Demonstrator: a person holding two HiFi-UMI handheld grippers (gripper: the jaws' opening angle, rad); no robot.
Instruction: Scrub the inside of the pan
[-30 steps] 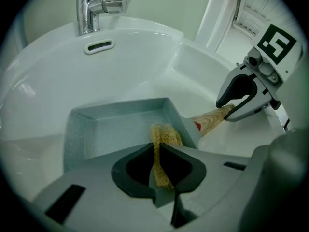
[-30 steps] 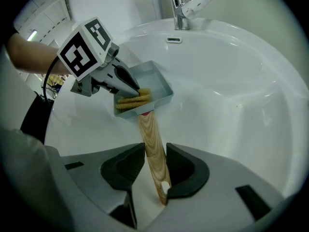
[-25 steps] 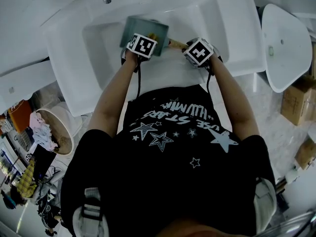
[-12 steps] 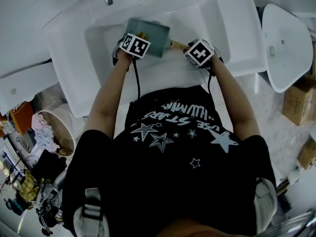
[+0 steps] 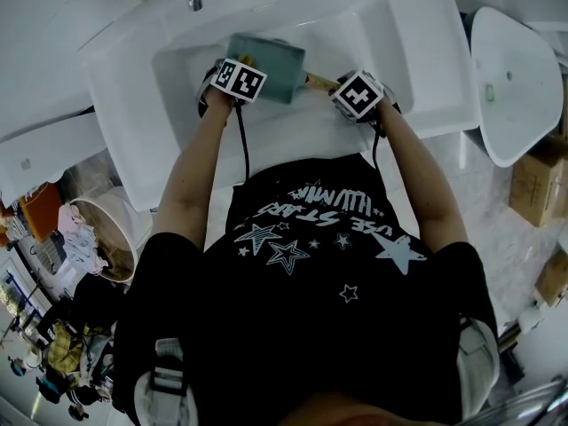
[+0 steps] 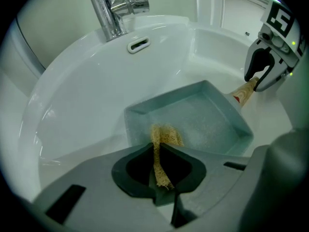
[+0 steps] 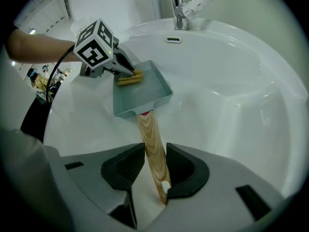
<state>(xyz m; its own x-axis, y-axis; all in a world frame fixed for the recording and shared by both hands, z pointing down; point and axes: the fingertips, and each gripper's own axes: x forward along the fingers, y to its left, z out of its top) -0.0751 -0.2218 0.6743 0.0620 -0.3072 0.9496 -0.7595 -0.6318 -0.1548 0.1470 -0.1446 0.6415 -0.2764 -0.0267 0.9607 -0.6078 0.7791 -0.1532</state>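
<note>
A square grey-green pan (image 5: 271,66) (image 6: 193,117) (image 7: 140,88) lies in the white sink (image 5: 177,87). Its wooden handle (image 7: 153,151) (image 6: 245,93) runs between the jaws of my right gripper (image 7: 155,166) (image 5: 359,94), which is shut on it. My left gripper (image 6: 159,166) (image 5: 238,80) is shut on a yellow fibrous scrubber (image 6: 163,141) (image 7: 130,78). The scrubber's free end rests on the pan's inner floor near its left rim.
A chrome faucet (image 6: 113,11) (image 7: 186,4) stands at the sink's far edge above an overflow slot (image 6: 139,44). A second white basin (image 5: 515,78) lies to the right. A bucket with cloths (image 5: 93,233) and cardboard boxes (image 5: 537,185) are on the floor.
My left gripper has slid left across the pan with the scrubber. The right gripper and the pan handle have stayed put.
</note>
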